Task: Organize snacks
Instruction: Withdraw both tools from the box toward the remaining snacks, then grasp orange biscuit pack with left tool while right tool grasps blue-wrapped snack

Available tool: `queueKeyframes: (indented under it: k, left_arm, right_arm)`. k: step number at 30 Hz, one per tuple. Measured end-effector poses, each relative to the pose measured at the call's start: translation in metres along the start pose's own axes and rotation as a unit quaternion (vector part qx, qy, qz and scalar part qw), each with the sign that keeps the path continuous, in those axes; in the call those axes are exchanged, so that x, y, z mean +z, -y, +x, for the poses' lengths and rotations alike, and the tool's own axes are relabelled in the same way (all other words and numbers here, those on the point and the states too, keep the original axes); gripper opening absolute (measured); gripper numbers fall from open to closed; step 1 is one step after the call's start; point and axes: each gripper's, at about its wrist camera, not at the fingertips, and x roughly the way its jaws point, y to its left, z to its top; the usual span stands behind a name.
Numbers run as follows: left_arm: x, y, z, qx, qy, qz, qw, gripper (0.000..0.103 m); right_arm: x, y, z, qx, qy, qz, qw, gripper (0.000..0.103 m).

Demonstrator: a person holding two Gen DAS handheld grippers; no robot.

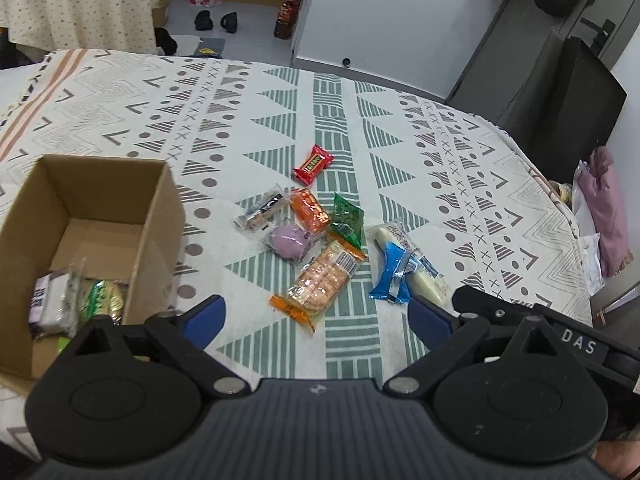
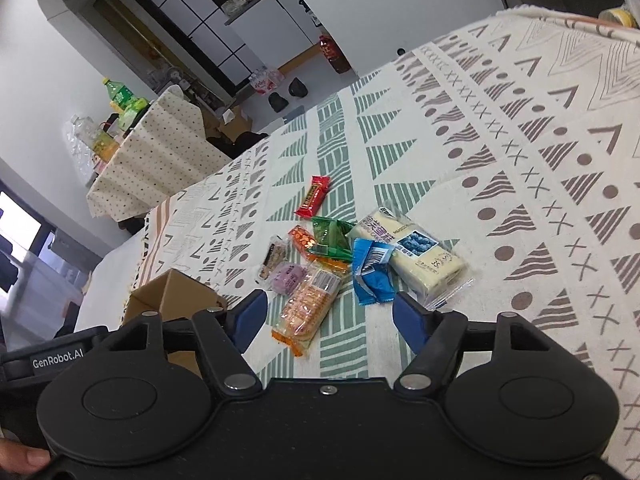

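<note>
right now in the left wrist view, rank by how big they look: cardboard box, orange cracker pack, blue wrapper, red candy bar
1. cardboard box, by far the largest
2. orange cracker pack
3. blue wrapper
4. red candy bar, smallest, though it lies farthest from the camera, so its true size against the blue wrapper is unsure

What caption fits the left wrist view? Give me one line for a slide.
Open left gripper above loose snack packets on a patterned tablecloth, beside a partly filled cardboard box.
</note>
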Motion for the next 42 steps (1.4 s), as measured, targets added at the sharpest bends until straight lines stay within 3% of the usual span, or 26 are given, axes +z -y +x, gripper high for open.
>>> queueKeyframes:
  k: [5,15,24,34,36,39,42]
  left_arm:
    - [0.005,0.002,0.025,-0.005,-0.012,0.010,0.9999,0.090]
    - [0.008,0.000,0.078,-0.016,-0.044,0.019,0.9987,0.066]
    - [0.009,0.003,0.115,-0.021,-0.064,0.024,0.9974,0.065]
    - [0.002,0.008,0.130,-0.014,-0.076,0.023,0.9967,0.064]
    - [0.001,0.008,0.130,-0.007,-0.075,0.021,0.9970,0.057]
    - [0.002,0.007,0.130,0.002,-0.072,0.017,0.9973,0.042]
    - [0.001,0.007,0.126,0.003,-0.068,0.013,0.9976,0.035]
  right_arm:
    - [0.006,0.010,0.019,-0.003,-0.009,0.014,1.000,0.063]
    - [0.014,0.022,0.062,-0.001,-0.045,0.034,0.998,0.055]
    - [0.018,0.034,0.091,-0.006,-0.062,0.047,0.997,0.052]
    - [0.018,0.040,0.107,-0.015,-0.067,0.038,0.997,0.049]
    - [0.019,0.039,0.110,-0.017,-0.065,0.035,0.997,0.048]
    - [0.021,0.037,0.114,-0.025,-0.063,0.025,0.997,0.033]
    - [0.021,0.035,0.112,-0.025,-0.064,0.017,0.997,0.031]
